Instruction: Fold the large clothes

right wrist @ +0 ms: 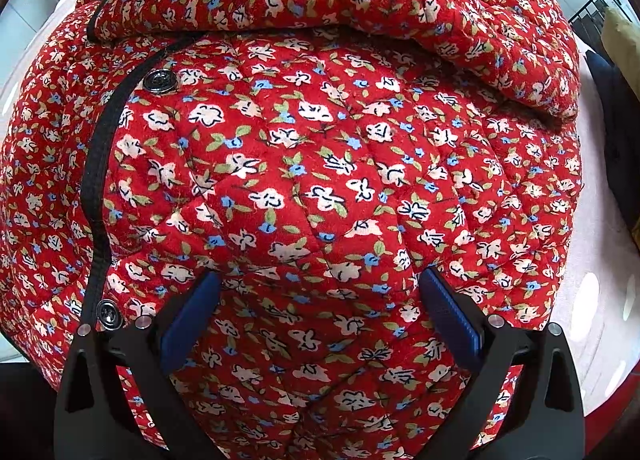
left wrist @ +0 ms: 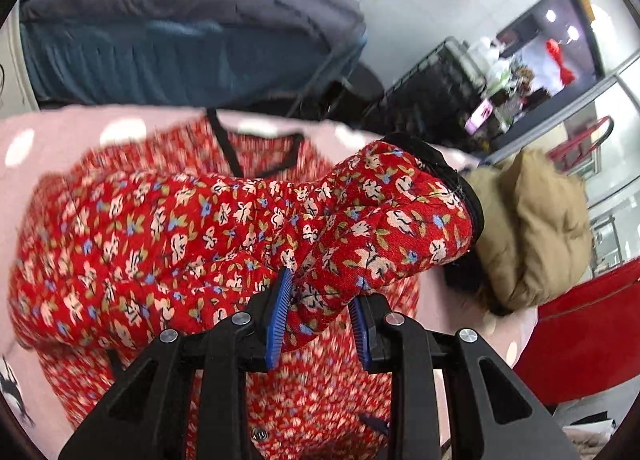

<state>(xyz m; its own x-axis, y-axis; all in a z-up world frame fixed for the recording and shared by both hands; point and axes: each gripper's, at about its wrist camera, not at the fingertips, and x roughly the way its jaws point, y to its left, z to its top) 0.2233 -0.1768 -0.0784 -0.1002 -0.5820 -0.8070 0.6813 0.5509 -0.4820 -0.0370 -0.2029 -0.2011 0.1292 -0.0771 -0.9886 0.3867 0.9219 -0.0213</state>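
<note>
A red quilted jacket with a floral print and black trim (left wrist: 132,227) lies spread on a pink spotted cover (left wrist: 60,127). My left gripper (left wrist: 322,292) is shut on the jacket's sleeve (left wrist: 380,211) near its black cuff and holds it lifted above the jacket body. In the right wrist view the jacket (right wrist: 320,179) fills the frame, with its black placket and two dark snap buttons (right wrist: 160,80) at the left. My right gripper (right wrist: 320,292) is open just above the jacket front, nothing between its blue pads (right wrist: 448,312).
A tan padded garment (left wrist: 532,227) lies at the right edge of the cover. A dark blue-grey bundle of bedding (left wrist: 180,27) sits behind it. A black wire rack (left wrist: 432,95) and a red curved object (left wrist: 580,320) stand to the right.
</note>
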